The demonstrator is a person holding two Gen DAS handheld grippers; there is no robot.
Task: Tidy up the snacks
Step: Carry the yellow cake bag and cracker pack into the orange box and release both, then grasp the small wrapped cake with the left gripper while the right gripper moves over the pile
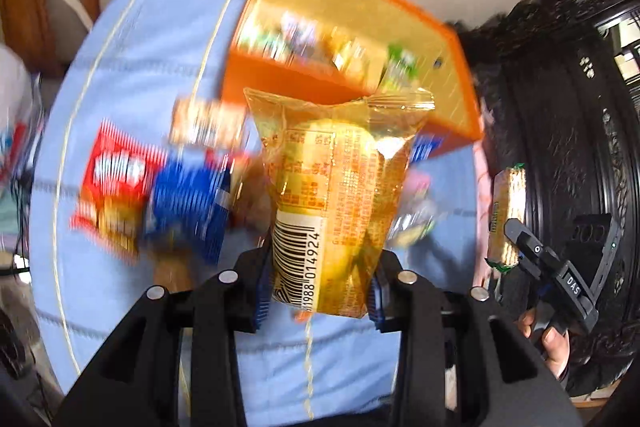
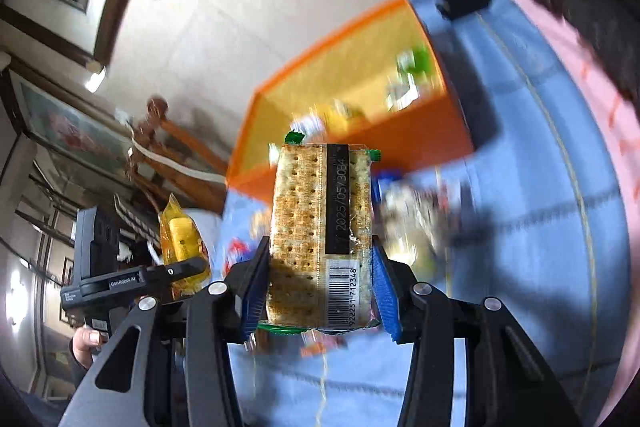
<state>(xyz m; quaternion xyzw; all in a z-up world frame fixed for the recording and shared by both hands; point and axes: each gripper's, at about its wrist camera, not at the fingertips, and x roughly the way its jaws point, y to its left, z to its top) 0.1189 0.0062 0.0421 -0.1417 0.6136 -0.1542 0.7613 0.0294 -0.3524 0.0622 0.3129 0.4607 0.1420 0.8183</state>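
Left hand-held gripper [image 1: 320, 297] clamps a yellow pack [image 1: 336, 203]; right hand-held gripper [image 2: 320, 293] clamps a cracker pack [image 2: 320, 235]. Orange box [image 1: 452, 75] at 12 o'clock holds several snacks; others [image 1: 160, 191] remain on the desk [image 1: 132, 67].

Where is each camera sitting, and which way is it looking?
Left wrist: sits on the left gripper, looking down its fingers at the yellow cake packet it clamps; the person's right hand shows.
Right wrist: sits on the right gripper, looking at its cracker packet; the left hand shows.
Both share: the orange bin, the blue tablecloth, both packets.
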